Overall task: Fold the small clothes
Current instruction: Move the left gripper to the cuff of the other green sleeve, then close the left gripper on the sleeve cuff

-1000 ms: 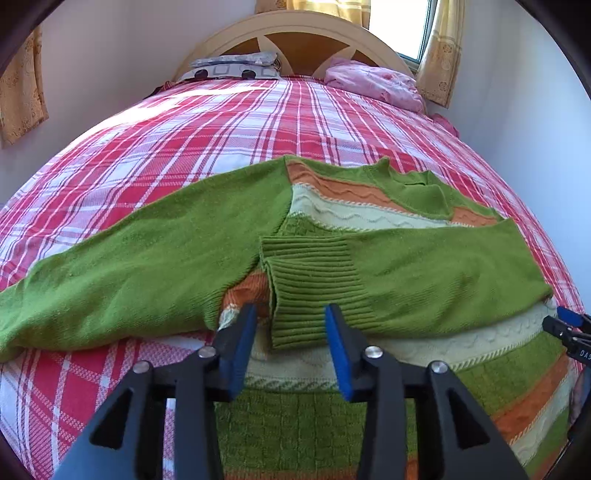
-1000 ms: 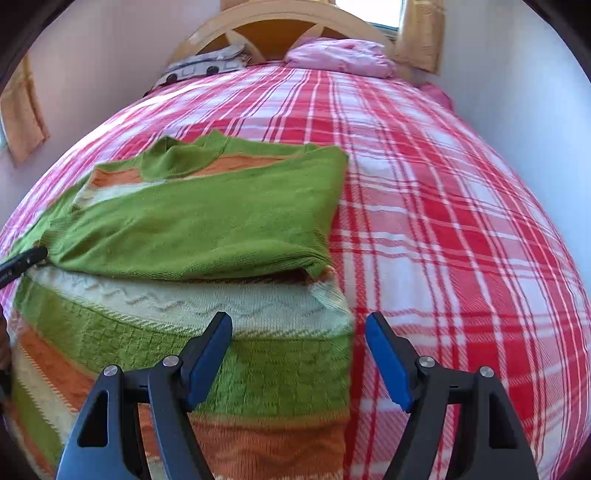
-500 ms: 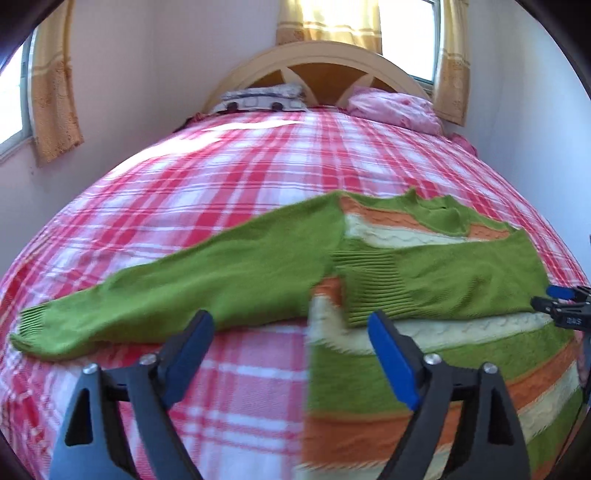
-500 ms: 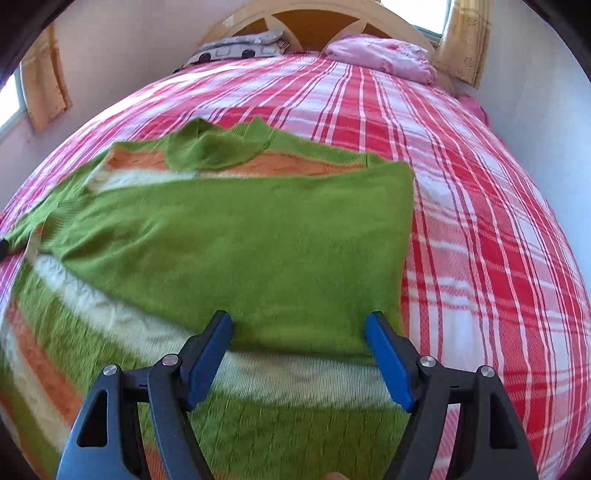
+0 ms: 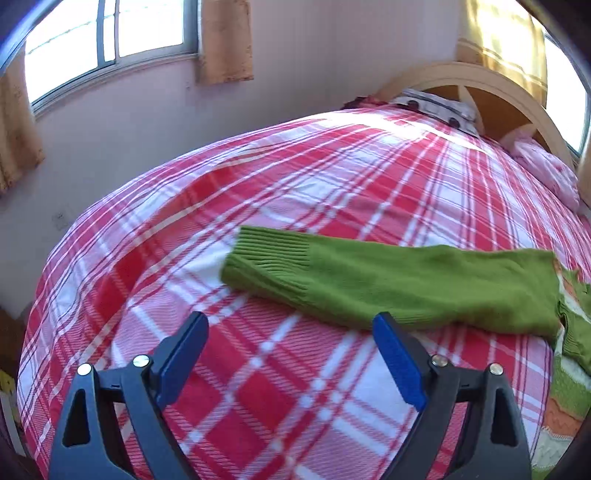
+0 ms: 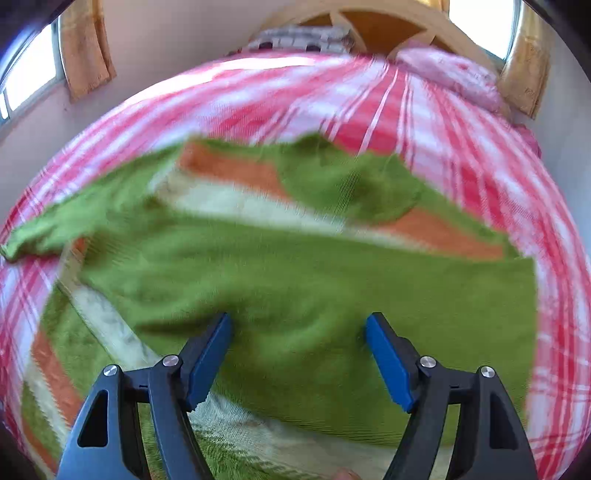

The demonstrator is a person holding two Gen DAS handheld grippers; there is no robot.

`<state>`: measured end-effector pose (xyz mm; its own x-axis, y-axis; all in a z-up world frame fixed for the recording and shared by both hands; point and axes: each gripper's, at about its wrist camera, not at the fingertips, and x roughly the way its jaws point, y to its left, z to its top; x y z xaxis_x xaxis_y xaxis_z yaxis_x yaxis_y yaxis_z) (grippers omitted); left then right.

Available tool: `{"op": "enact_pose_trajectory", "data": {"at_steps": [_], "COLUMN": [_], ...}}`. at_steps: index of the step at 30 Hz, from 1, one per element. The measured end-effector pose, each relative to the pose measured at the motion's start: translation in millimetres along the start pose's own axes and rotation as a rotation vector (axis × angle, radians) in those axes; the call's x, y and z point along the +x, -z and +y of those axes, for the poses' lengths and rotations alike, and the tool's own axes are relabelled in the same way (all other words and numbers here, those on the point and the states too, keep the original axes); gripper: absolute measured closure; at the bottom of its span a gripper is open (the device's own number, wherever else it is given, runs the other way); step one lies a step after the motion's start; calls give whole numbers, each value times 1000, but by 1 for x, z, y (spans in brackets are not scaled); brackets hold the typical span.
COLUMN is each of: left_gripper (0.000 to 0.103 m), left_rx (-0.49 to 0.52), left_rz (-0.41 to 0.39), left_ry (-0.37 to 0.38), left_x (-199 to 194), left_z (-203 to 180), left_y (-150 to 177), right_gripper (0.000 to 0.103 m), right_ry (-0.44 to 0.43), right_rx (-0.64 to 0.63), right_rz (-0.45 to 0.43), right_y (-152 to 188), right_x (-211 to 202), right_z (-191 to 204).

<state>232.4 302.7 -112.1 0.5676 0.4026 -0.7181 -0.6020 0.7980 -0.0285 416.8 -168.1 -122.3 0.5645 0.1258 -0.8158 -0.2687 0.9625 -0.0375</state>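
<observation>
both tools stand with their blue-padded jaws wide apart, gripping nothing. the left gripper [image 5: 290, 354] hangs low over the red and white plaid bedspread [image 5: 258, 177], its right pad just short of the outstretched green sleeve [image 5: 388, 280]. the right gripper [image 6: 297, 354] hovers over the green, orange and cream striped knit sweater [image 6: 295, 280], above the other green sleeve folded across its chest. the sweater lies flat on the bedspread, collar toward the far wooden headboard [image 6: 384, 18]. the outstretched sleeve runs left-right, ribbed cuff [image 5: 269, 254] pointing left. the right view is blurred.
</observation>
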Motion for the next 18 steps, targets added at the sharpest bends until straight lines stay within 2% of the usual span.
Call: {"op": "enact_pose_trajectory", "data": {"at_steps": [5,11,13,15,18], "left_gripper": [10,13,18,30,32], "left_rx": [-102,-204,-220,-220,-265], "left_rz": [20,24,28,47,72], "left_ry": [-33,23,50,59,94], "left_x": [9,16,19,26,37], "left_z": [39,51,51,45,43], "left_y": [3,-2,-7,-12,-19], "right_gripper": [27,27,27,27,27], "right_ry": [-8,7,3,1,5], "right_rx": [-2,-6,0,3,2], "right_rz": [-21,-59,-69,-74,-81], "right_y": [19,31,32,33,33], "right_x": [-10,-17,-17,-18,-18], "right_z": [3,7,6,5,6]}}
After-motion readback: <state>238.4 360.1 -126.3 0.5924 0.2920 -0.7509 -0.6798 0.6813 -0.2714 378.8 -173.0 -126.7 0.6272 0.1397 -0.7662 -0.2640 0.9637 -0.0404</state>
